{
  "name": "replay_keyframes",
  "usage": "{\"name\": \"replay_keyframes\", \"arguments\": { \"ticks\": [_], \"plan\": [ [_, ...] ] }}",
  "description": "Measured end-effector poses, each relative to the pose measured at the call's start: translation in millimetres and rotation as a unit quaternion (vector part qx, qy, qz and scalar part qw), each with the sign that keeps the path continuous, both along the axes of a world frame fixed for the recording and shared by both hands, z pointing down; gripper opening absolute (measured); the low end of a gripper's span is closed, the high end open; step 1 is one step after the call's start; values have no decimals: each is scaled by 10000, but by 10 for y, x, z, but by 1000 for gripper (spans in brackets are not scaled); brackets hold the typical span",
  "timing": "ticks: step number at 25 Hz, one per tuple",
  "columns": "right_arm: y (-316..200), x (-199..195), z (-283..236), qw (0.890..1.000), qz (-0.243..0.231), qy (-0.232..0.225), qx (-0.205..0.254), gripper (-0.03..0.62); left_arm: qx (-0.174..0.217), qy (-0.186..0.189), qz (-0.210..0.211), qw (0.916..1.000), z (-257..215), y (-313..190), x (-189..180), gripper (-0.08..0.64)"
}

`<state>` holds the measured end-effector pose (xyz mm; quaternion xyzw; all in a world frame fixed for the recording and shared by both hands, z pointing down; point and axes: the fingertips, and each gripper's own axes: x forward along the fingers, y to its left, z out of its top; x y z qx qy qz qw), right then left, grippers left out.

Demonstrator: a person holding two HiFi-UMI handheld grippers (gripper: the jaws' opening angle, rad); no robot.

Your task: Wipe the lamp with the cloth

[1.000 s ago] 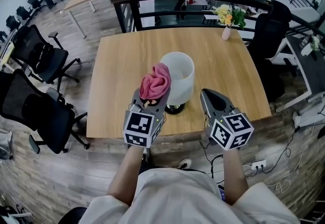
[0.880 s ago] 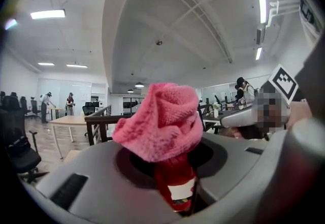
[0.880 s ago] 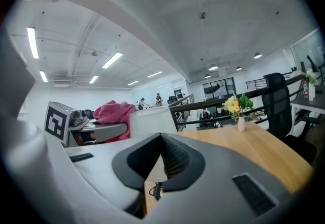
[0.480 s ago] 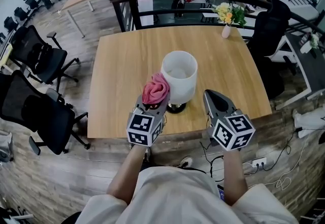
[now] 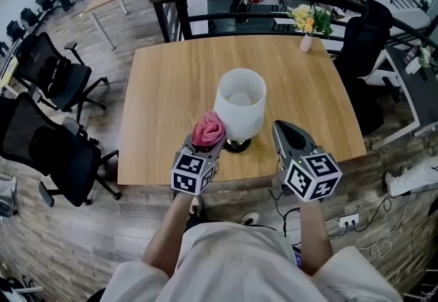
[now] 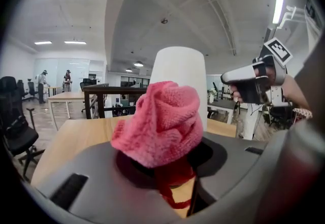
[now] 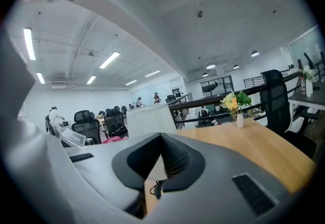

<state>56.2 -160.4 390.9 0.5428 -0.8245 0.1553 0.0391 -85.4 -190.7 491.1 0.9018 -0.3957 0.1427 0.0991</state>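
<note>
Two grippers are held over the near edge of the wooden table (image 5: 157,88). The left gripper (image 5: 208,143) has its jaws clamped on a bunched pink cloth (image 5: 209,129). The white lamp (image 5: 239,105) stands just ahead of it, slightly right. The right gripper (image 5: 287,131) has its jaws pressed together and empty, with the lamp ahead-left.

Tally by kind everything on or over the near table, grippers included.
Lamp: 1
Cloth: 1
Flower vase: 1
Grippers: 2, the left gripper and the right gripper
Total: 5
</note>
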Motion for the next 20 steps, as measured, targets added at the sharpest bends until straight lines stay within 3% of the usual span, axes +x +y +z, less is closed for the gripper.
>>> {"name": "replay_keyframes", "arguments": {
  "ticks": [4,7,9,12,16,20],
  "plan": [
    [-2,23,-34,10000,-92,-24,20,9,-591,-28,-1,9982,161,41,-4,175],
    [1,23,-51,9997,-222,-46,18,9,-701,-223,-187,9971,196,74,-89,172],
    [22,26,-21,9995,-314,-19,-40,9,-448,-324,-322,9979,58,106,-158,172],
    [34,75,34,9993,-335,66,-155,9,328,-283,-386,9983,-462,180,-161,172],
    [85,148,41,9998,-53,21,-172,9,1335,-39,127,9910,-1224,259,78,172],
    [215,107,-54,9999,116,24,-111,9,1332,127,382,9903,-1469,182,261,172]
  ]
}}
